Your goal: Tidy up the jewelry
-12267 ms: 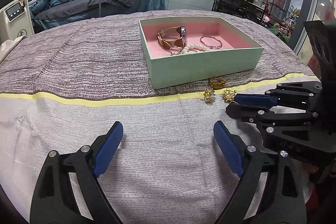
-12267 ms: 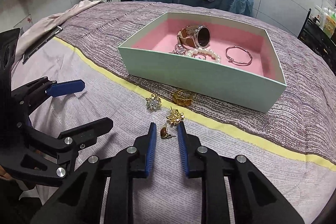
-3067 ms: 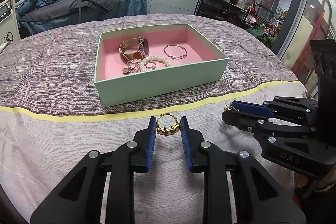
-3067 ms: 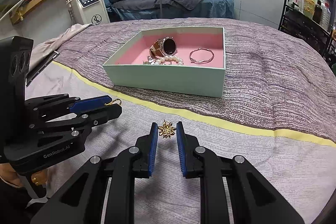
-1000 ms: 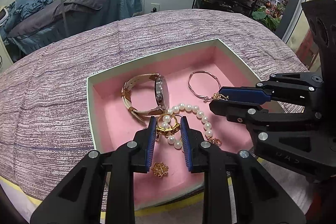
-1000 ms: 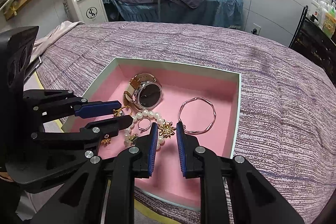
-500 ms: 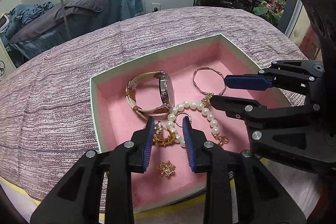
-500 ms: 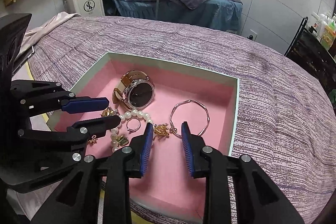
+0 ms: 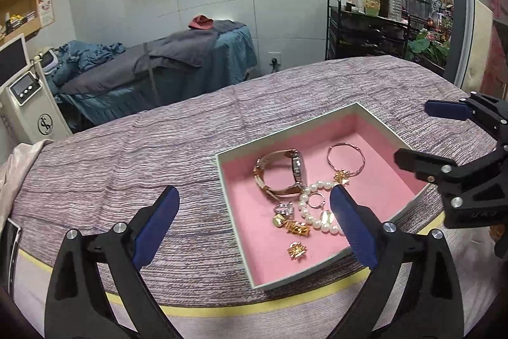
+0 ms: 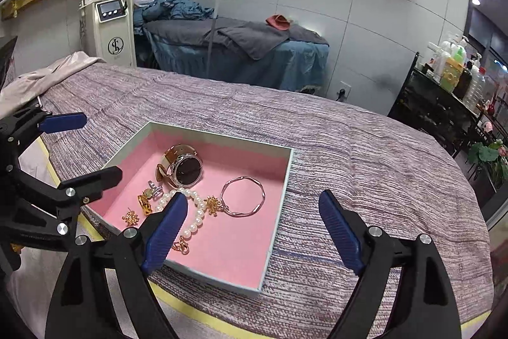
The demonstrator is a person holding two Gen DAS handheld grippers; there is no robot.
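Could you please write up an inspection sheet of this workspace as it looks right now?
Surface: purple striped woven bedspread, pale yellow stripe near the front.
Job's things: mint-green box with pink lining holds a rose-gold wristwatch, white pearl bracelet, thin silver bangle, gold ring and gold earrings.
Clutter: nothing seen.
Grippers: left gripper and right gripper opening, empty.
Cables: nothing seen.
Surroundings: blue-draped treatment bed, white machine, bottle rack.
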